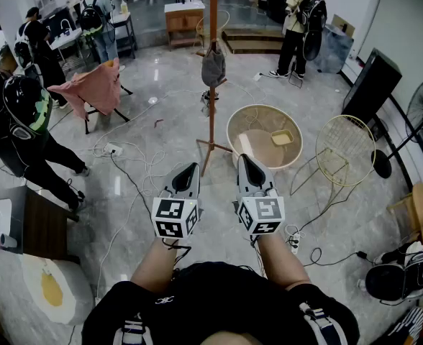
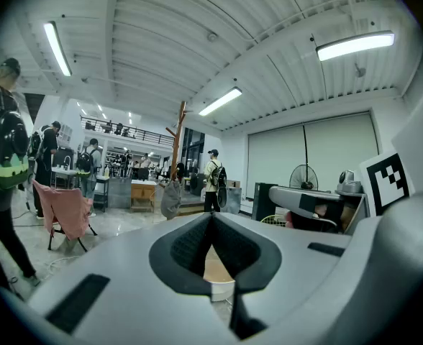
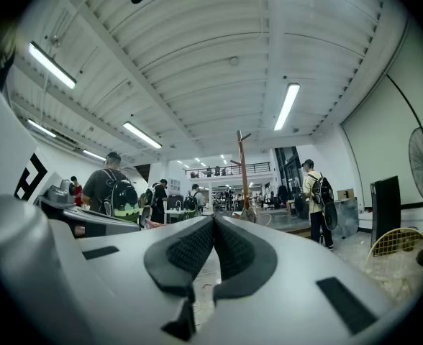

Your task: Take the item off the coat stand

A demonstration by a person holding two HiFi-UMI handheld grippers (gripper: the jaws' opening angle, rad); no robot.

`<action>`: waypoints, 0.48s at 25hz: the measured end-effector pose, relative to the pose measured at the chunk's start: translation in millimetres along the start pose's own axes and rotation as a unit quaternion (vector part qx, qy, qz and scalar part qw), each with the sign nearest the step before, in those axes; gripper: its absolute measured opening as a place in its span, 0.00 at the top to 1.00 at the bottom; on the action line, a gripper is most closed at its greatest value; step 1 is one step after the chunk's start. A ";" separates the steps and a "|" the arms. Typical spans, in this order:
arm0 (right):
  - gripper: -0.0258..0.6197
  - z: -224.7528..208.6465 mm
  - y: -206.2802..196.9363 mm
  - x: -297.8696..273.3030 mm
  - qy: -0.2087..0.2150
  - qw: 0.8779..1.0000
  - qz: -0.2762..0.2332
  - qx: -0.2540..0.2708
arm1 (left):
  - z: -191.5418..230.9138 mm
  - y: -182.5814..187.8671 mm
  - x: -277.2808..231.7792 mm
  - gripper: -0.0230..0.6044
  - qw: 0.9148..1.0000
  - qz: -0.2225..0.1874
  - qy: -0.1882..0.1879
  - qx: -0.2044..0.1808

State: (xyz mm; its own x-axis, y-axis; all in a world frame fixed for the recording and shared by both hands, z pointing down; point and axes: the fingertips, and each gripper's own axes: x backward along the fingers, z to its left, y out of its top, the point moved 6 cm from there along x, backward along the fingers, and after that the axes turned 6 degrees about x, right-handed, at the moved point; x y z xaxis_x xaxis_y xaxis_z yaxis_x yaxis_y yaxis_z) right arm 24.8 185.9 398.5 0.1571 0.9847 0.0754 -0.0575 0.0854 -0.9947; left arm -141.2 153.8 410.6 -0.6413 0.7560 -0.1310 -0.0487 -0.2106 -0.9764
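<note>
Holding both grippers low and side by side, I have my left gripper (image 1: 188,169) and my right gripper (image 1: 246,161) clenched, pads pressed together with nothing caught between them. Just past my tips, loose cables (image 1: 136,165) trail over the grey floor (image 1: 161,113). Farther ahead stands the wooden coat stand (image 1: 212,113). The grey bag (image 1: 213,66) hangs on its pole, well apart from both pairs of jaws and roughly on the line between them. A round wicker chair (image 1: 264,136) sits to the stand's right.

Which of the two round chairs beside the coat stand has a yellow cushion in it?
The solid bowl chair nearer the coat stand; a yellow cushion lies inside. The wire chair holds nothing.
</note>
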 end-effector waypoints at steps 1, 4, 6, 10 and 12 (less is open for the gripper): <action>0.94 3.7 -0.2 1.2 0.000 1.000 0.000 0.001 | 1.1 0.1 3.3 0.94 1.000 -0.001 -0.001 0.000; 0.94 13.3 0.3 3.6 0.002 1.000 0.001 0.002 | 5.0 0.9 11.8 0.94 1.000 -0.003 -0.003 -0.002; 0.94 17.9 2.5 2.8 0.003 1.000 0.000 0.002 | 8.4 3.3 15.5 0.94 1.000 -0.005 -0.003 -0.002; 0.94 25.0 6.4 -0.7 0.002 1.000 -0.014 -0.011 | 17.4 7.7 18.2 0.94 1.000 -0.009 -0.004 -0.003; 0.94 31.0 5.1 -3.3 0.002 1.000 -0.021 -0.017 | 24.5 6.4 19.5 0.94 1.000 -0.009 -0.006 -0.002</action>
State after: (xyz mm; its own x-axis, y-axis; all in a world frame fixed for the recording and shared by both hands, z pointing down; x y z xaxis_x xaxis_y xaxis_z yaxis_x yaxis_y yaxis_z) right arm -6.5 187.8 395.3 0.1635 0.9796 0.1165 -0.0165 0.1208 -0.9925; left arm -172.8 152.0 406.0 -0.6494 0.7522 -0.1118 -0.0573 -0.1950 -0.9791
